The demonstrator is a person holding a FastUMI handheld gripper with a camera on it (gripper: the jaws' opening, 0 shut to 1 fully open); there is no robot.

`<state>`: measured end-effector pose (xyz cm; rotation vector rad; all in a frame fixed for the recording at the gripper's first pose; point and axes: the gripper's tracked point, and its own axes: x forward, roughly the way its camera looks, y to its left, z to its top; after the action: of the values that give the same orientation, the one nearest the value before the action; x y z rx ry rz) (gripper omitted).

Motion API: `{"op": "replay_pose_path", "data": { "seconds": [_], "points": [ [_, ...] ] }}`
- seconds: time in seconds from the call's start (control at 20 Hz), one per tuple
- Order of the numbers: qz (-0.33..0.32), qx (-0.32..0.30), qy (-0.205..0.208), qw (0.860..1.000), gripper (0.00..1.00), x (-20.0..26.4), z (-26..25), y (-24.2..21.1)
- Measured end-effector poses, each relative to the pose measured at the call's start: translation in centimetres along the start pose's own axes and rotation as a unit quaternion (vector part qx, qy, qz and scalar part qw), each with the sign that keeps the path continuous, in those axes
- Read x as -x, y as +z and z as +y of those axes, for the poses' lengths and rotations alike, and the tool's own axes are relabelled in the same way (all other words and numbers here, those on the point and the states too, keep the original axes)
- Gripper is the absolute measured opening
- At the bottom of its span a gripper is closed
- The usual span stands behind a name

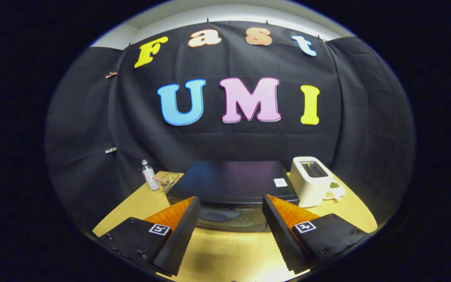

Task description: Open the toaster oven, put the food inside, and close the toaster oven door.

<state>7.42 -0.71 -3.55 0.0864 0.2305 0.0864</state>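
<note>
Gripper (231, 203) sits above the light wooden tabletop (225, 250), its two fingers (178, 235) spread wide with nothing between them but bare table and the front of the oven. Task object: black box-shaped toaster oven (231, 182) with a flat dark top, standing just ahead of the fingertips and centred between them; the glass-fronted door (229, 217) faces the gripper and appears closed, though the fingertips cover its two ends. A small white sticker (280, 182) lies on the oven top, toward the right finger's side. Just beside the oven, ahead of and outboard of the right finger, stands a white slot toaster (311, 181), upright, slot on top. Touching or just behind the toaster's far side is a small white dish holding something green (335, 190); contents too small to identify. Ahead of the left finger, beside the oven's left rear corner, a small clear plastic bottle (149, 176) stands upright, next to a clear tray (168, 181). Food item not identified with certainty.
</note>
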Motion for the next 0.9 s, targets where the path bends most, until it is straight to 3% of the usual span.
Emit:
{"op": "replay_pose_path", "data": {
  "seconds": [0.45,0.9],
  "points": [
    [-0.08,-0.007,-0.077,0.994,0.98,5.0,-9.0,8.6],
    [-0.091,-0.021,-0.069,0.993,0.98,4.8,-8.7,10.0]
  ]
}}
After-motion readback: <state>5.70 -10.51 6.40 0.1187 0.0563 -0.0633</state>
